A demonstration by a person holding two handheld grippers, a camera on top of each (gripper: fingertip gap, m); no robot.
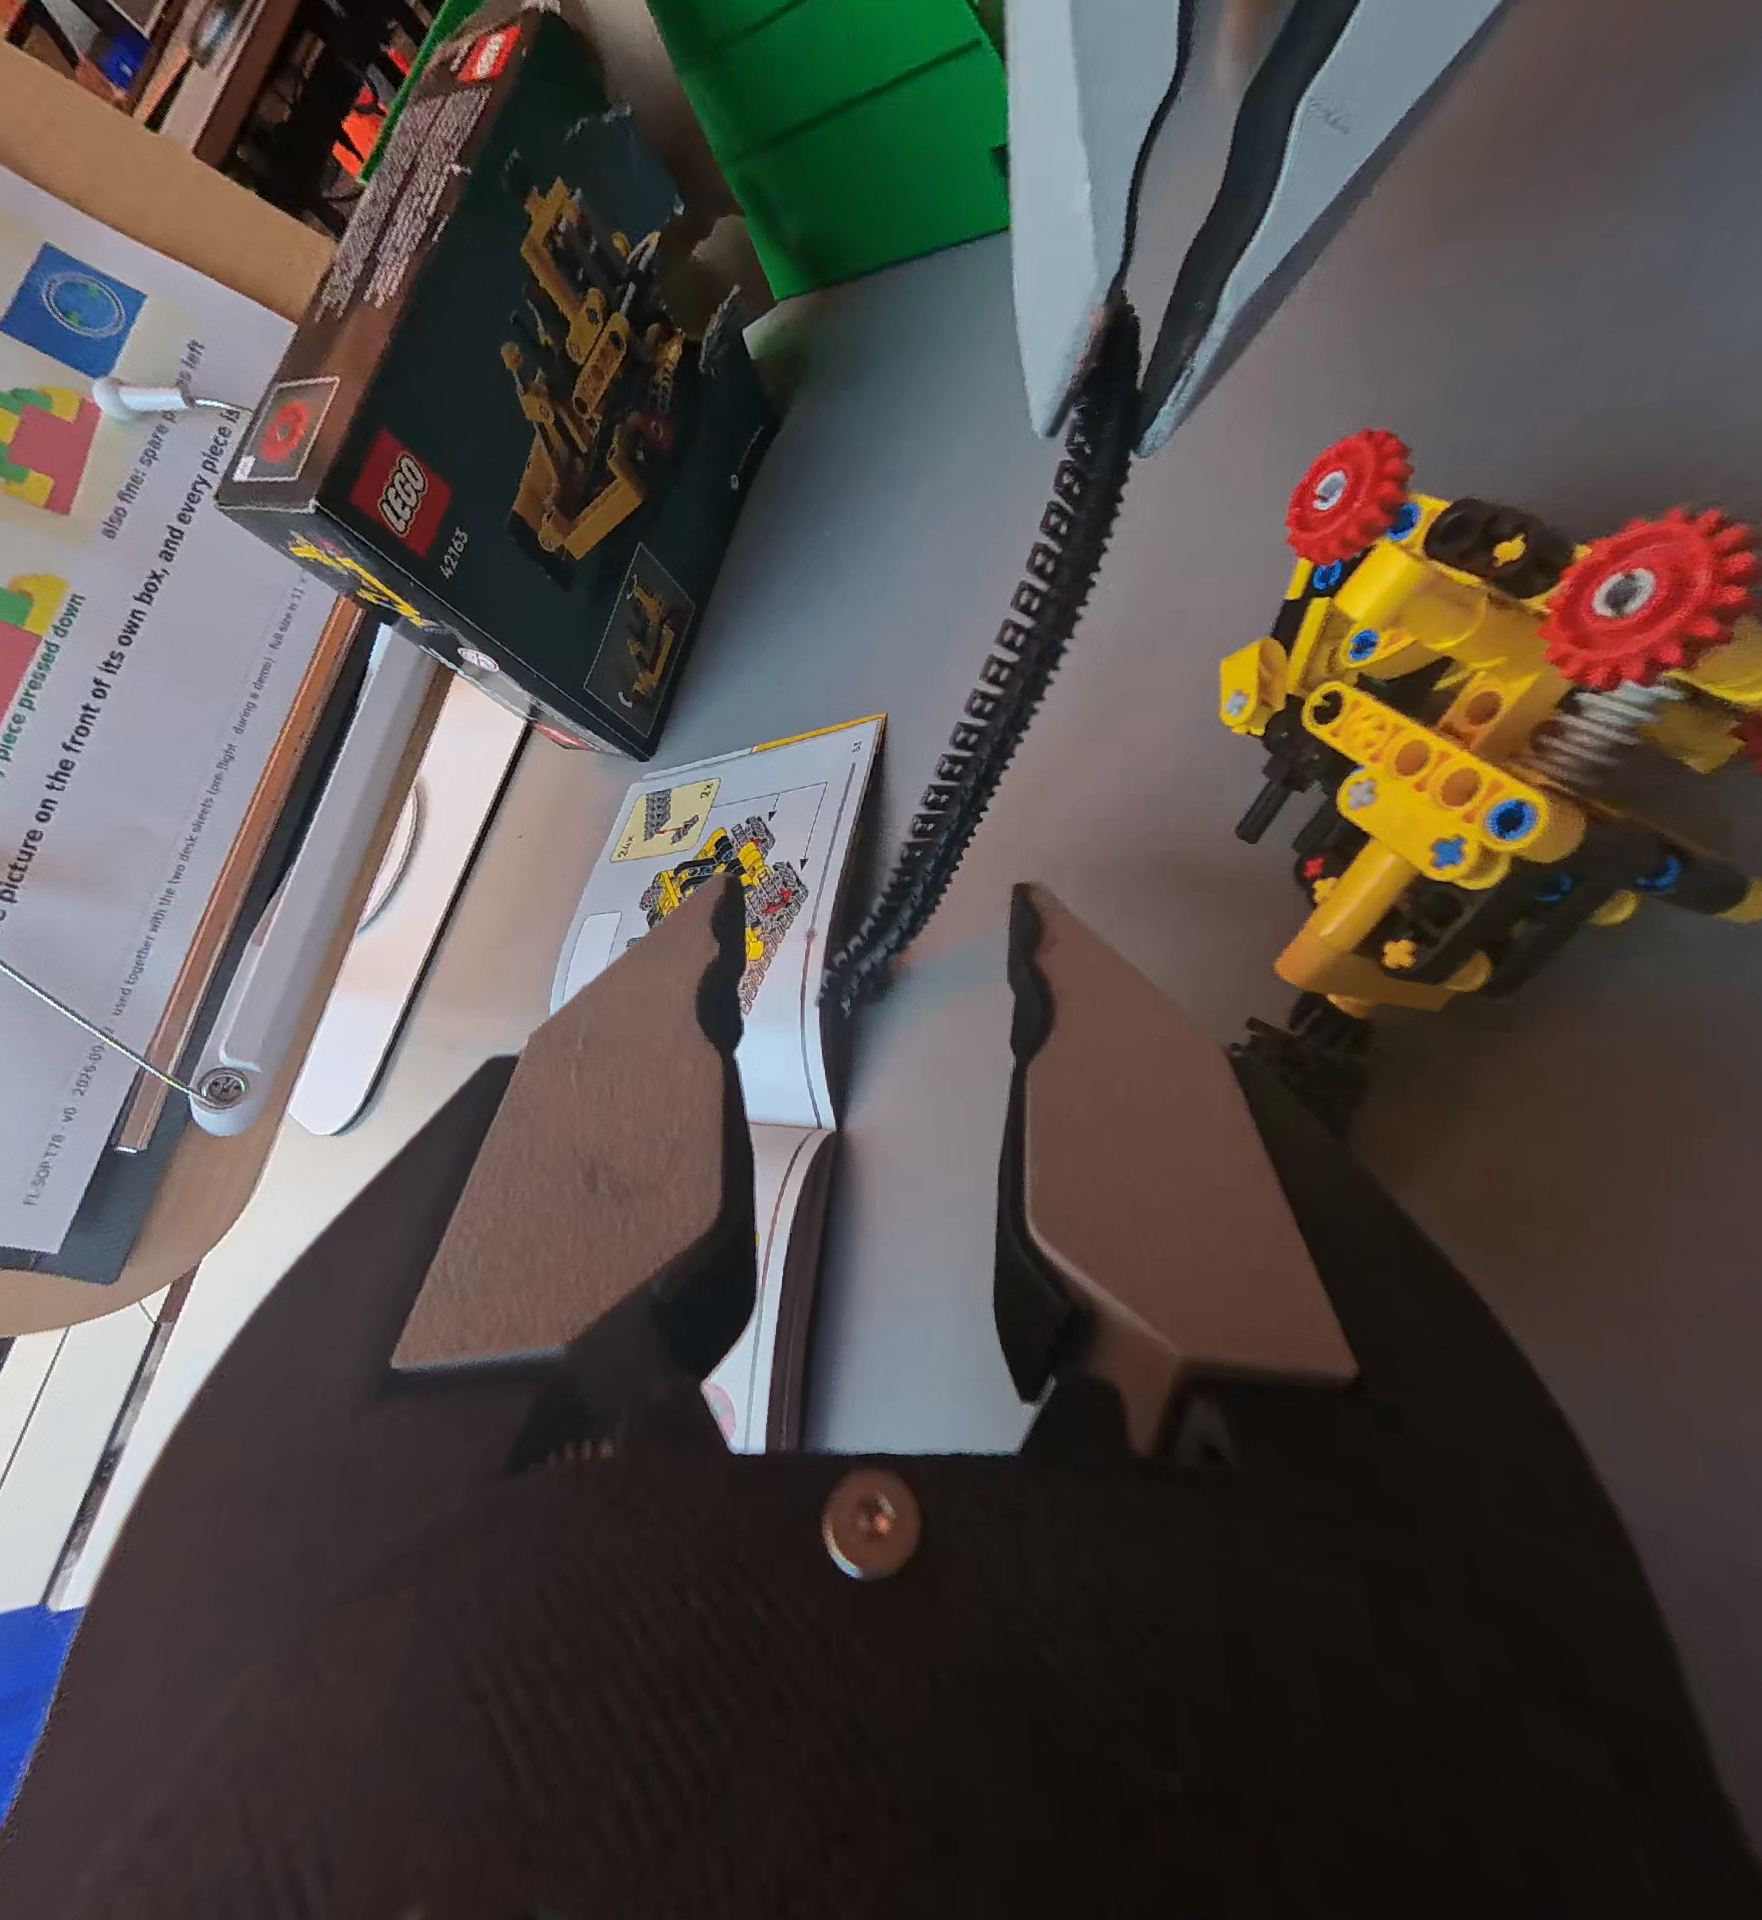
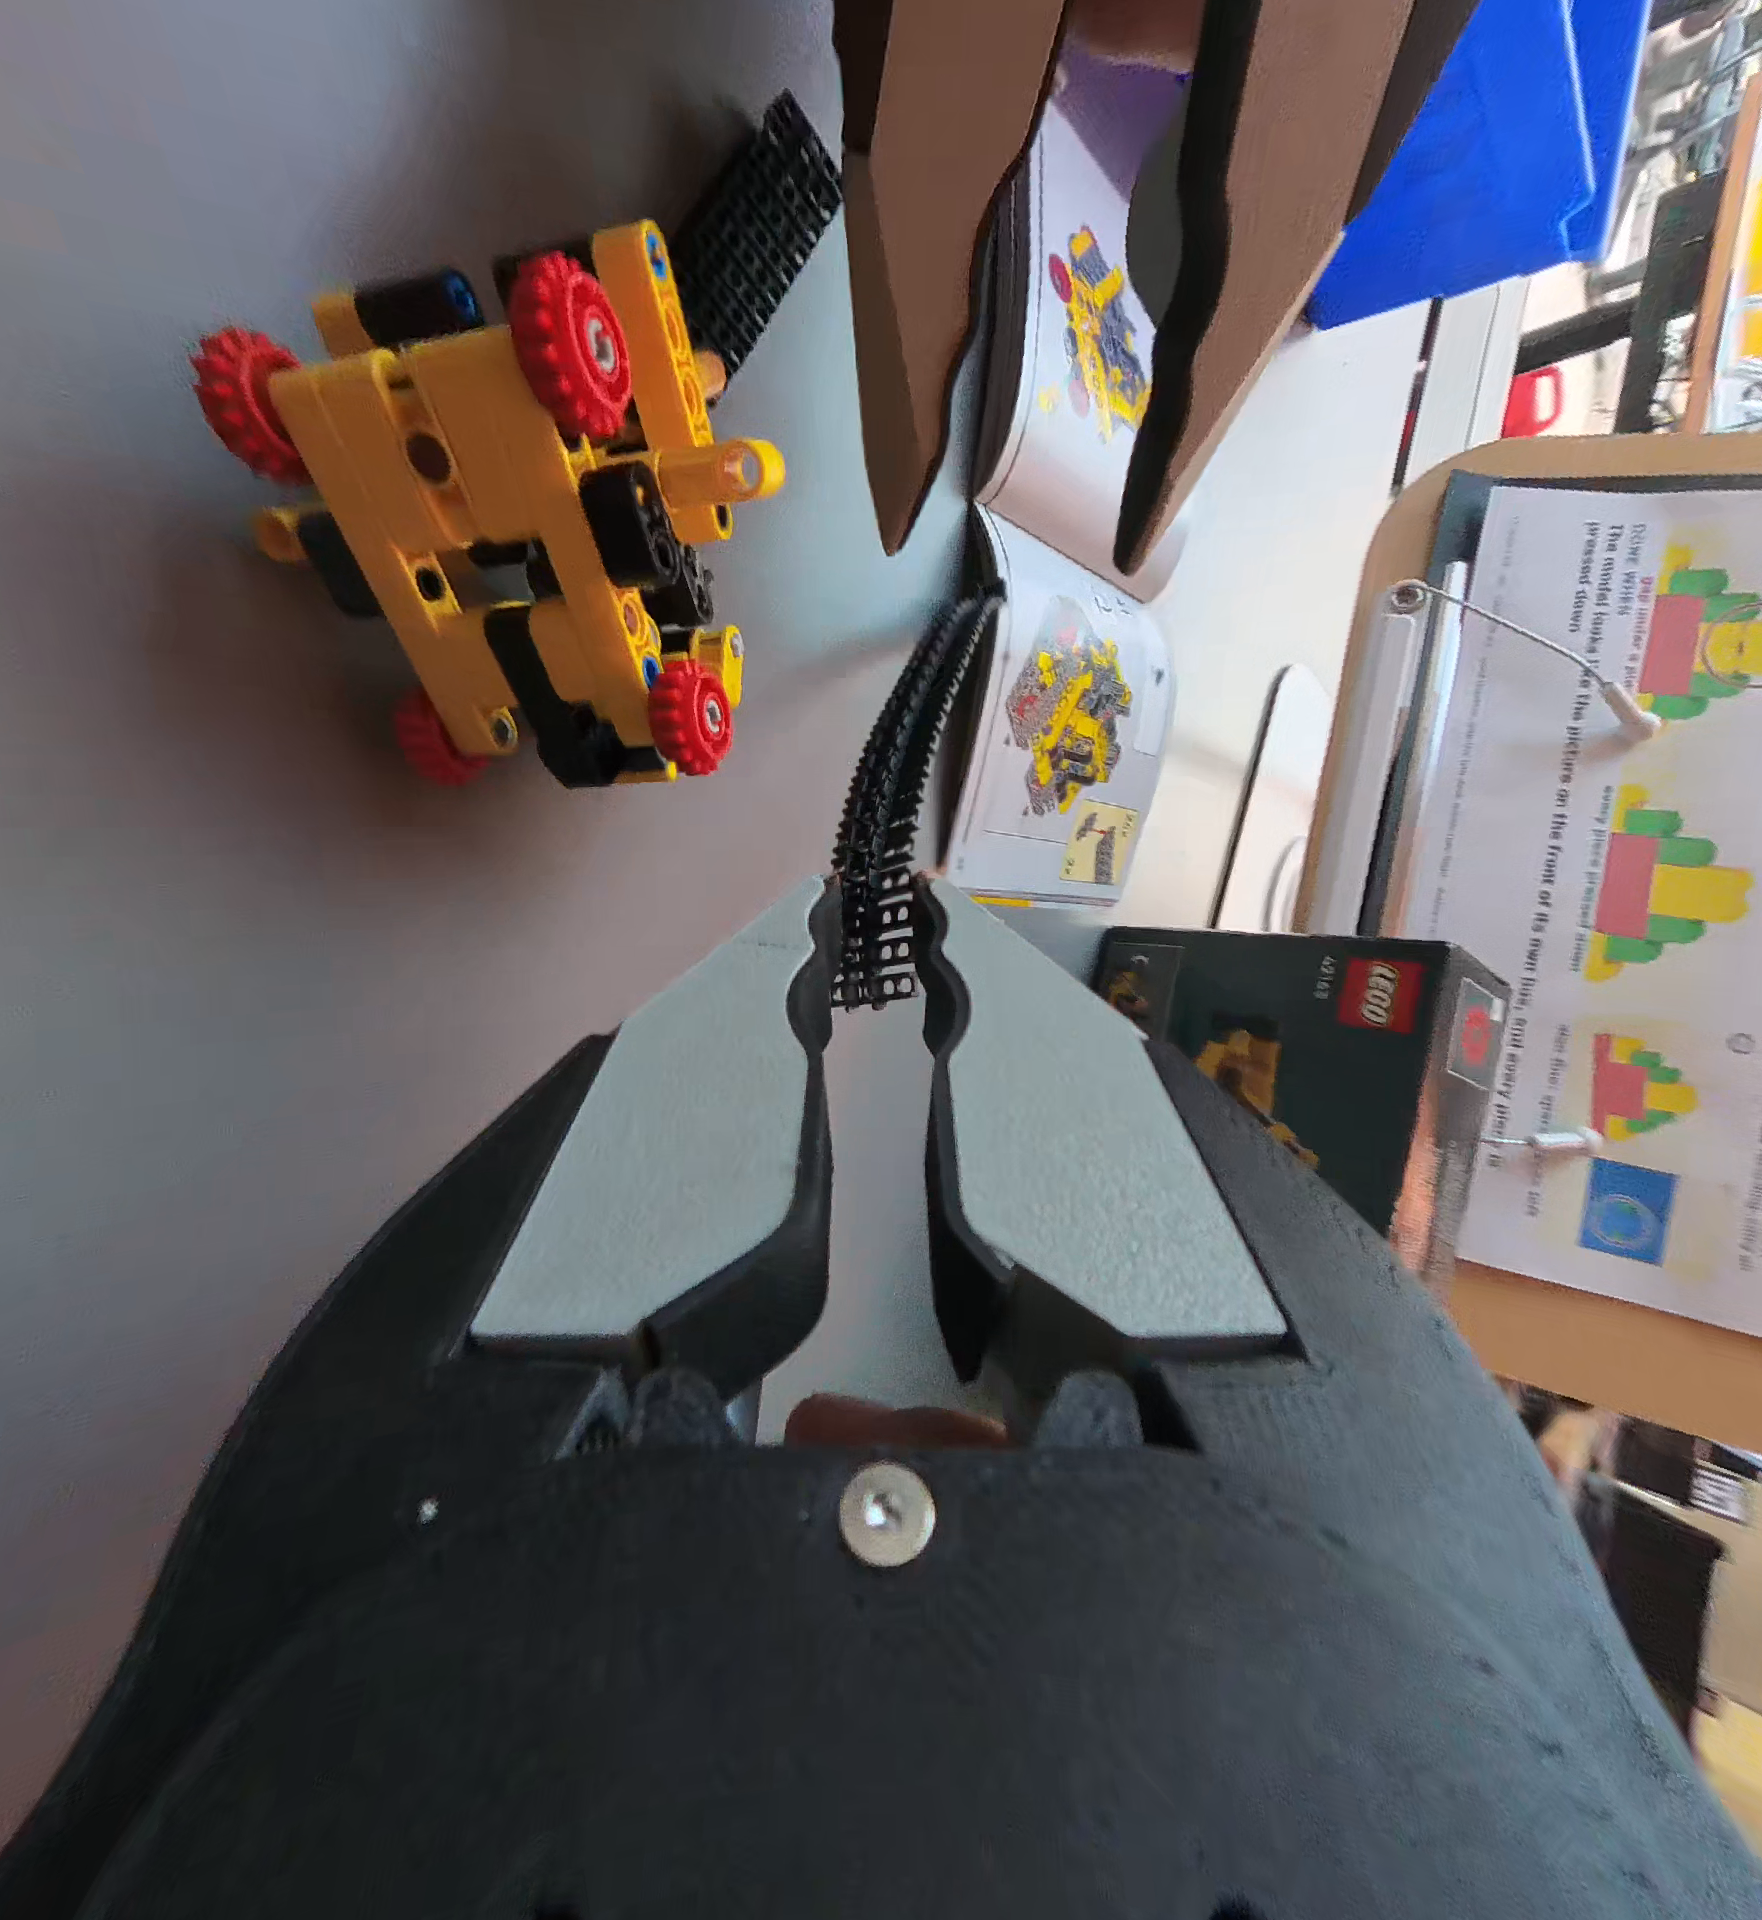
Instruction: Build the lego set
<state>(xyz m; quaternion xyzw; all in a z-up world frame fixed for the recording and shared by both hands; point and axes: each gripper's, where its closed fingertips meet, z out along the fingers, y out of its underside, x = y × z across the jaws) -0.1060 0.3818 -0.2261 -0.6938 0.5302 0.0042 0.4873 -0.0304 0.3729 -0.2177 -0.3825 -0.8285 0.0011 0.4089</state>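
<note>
Black linked plastic track strip [image 2: 882,831] is clamped in the right gripper [image 2: 875,904]; the left gripper [image 1: 872,925] hangs open beside it.

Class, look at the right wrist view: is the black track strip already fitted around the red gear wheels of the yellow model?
No. The black track strip is pinched in the right gripper, apart from the yellow model.

A grey table [image 1: 1479,1351] carries the yellow Lego vehicle with red gears [image 1: 1500,748] at three o'clock in the left wrist view, the open instruction booklet [image 1: 783,852] at centre, and the black Lego box [image 1: 503,416] at eleven o'clock.
</note>
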